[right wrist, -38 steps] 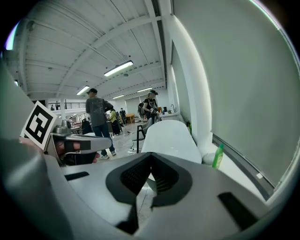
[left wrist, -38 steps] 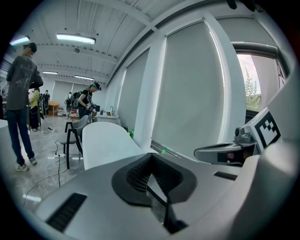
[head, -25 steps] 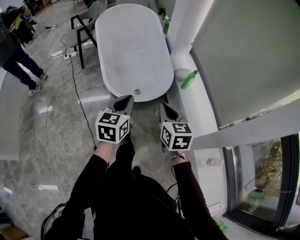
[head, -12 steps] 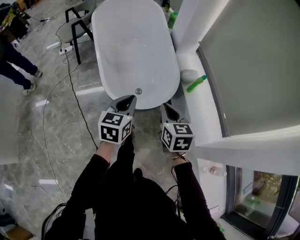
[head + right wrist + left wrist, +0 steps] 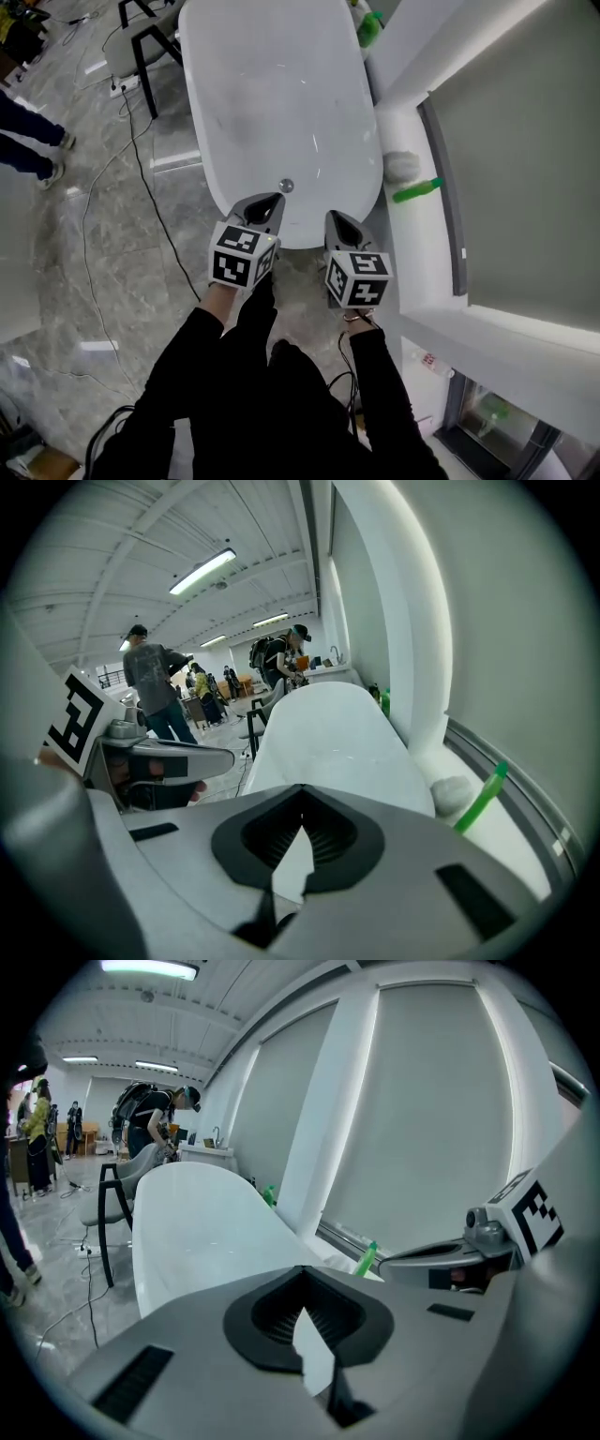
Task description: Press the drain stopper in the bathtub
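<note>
The white oval bathtub stands ahead on the marble floor. Its small round metal drain stopper sits in the tub bottom near the near end. My left gripper is shut and empty, its tip just short of the tub's near rim, slightly below and left of the stopper. Shut and empty too, my right gripper hovers to the right by the rim. The left gripper view shows the tub beyond the shut jaws. In the right gripper view the tub lies past the shut jaws; the stopper is hidden in both.
A white ledge runs along the tub's right side with a green bottle and a pale cloth. Another green bottle stands at the far end. A chair, a floor cable and a person's legs are left.
The tub and its stopper have come closer and lower in the head view. Both grippers stay shut, side by side, now nearly at the tub's near rim.
</note>
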Demonstrator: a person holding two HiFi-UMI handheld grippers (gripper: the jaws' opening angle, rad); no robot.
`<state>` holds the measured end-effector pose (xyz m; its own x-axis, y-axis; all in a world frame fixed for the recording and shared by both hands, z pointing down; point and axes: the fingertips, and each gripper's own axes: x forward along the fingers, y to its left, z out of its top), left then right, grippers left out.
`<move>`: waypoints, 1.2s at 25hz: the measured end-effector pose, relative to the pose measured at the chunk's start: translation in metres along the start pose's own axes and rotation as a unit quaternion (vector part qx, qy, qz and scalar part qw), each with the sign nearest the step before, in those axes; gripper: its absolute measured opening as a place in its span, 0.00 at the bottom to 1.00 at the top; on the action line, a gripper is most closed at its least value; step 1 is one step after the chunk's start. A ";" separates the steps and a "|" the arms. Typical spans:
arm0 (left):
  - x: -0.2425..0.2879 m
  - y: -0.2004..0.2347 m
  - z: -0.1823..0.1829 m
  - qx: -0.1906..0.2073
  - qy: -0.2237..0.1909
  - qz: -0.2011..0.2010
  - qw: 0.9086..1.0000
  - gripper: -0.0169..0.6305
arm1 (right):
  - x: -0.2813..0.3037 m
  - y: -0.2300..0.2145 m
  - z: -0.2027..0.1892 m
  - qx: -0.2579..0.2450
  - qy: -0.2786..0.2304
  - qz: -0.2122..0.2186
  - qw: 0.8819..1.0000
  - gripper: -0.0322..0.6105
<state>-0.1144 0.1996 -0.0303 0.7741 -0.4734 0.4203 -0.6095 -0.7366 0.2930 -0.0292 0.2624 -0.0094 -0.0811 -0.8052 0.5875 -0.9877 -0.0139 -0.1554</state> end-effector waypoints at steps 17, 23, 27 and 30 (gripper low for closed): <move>0.100 0.079 -0.047 -0.052 0.068 0.007 0.996 0.03 | 0.103 -0.025 -0.022 0.006 0.082 0.000 0.997 0.05; 0.155 0.104 -0.081 -0.068 0.091 0.020 0.993 0.03 | 0.157 -0.045 -0.043 -0.006 0.110 0.025 0.994 0.05; 0.192 0.121 -0.103 -0.081 0.103 0.031 0.991 0.03 | 0.198 -0.064 -0.060 -0.005 0.130 0.037 0.991 0.05; 0.216 0.129 -0.124 -0.094 0.114 0.041 0.988 0.03 | 0.225 -0.079 -0.078 0.002 0.145 0.047 0.988 0.05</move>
<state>-0.0465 0.0620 0.2046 0.6753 -0.3910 0.6253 -0.7060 -0.5878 0.3949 0.0204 0.1289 0.1970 -0.2088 -0.5987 0.7733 -0.9733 0.0504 -0.2238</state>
